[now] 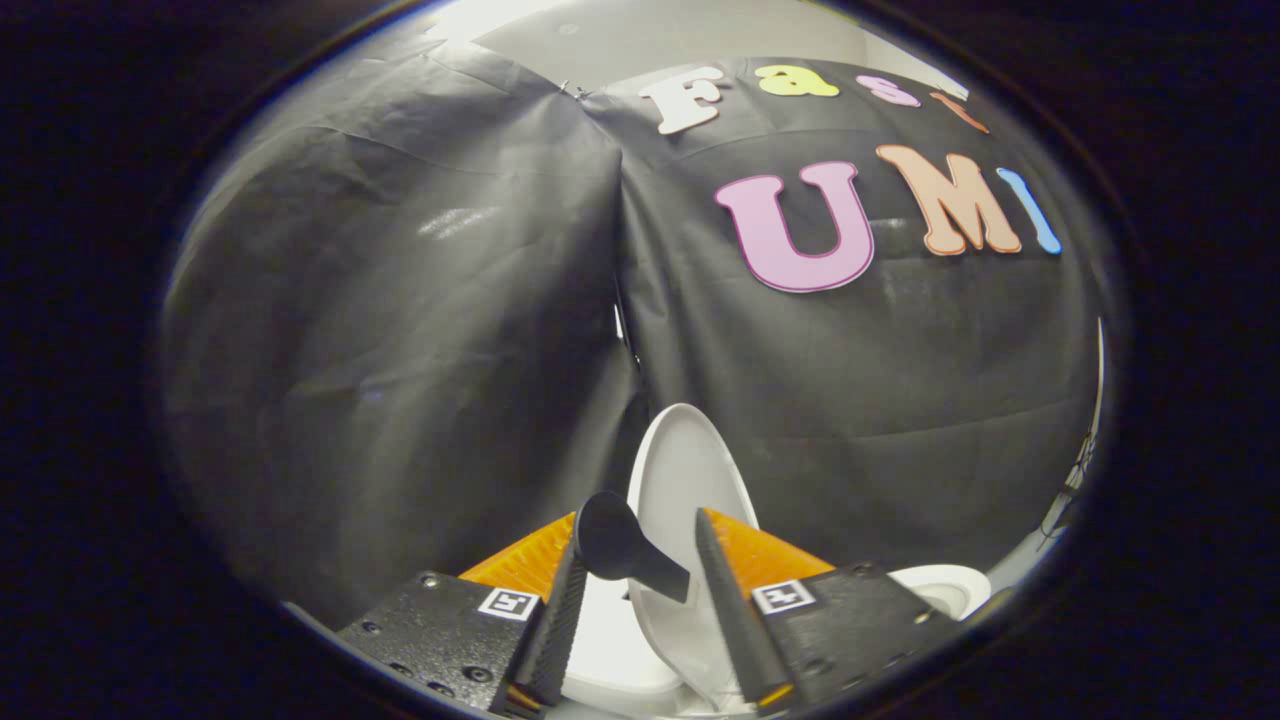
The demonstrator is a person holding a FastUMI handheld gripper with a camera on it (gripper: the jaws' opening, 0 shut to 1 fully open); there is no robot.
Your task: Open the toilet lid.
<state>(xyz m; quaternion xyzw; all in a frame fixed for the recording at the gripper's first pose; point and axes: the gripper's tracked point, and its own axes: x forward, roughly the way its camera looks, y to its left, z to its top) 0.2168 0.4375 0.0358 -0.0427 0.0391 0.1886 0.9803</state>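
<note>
I see the white oval plastic toilet lid (pixel 690 470) raised upright, its edge between my gripper (pixel 640 545) fingers, which stand apart; a black funnel-shaped piece (pixel 615 545) lies between them.

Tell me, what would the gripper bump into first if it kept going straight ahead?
Probably the raised white lid, which stands just ahead between the fingers of the open gripper. A black handle sticks out from it and may come first; depth is hard to judge.
</note>
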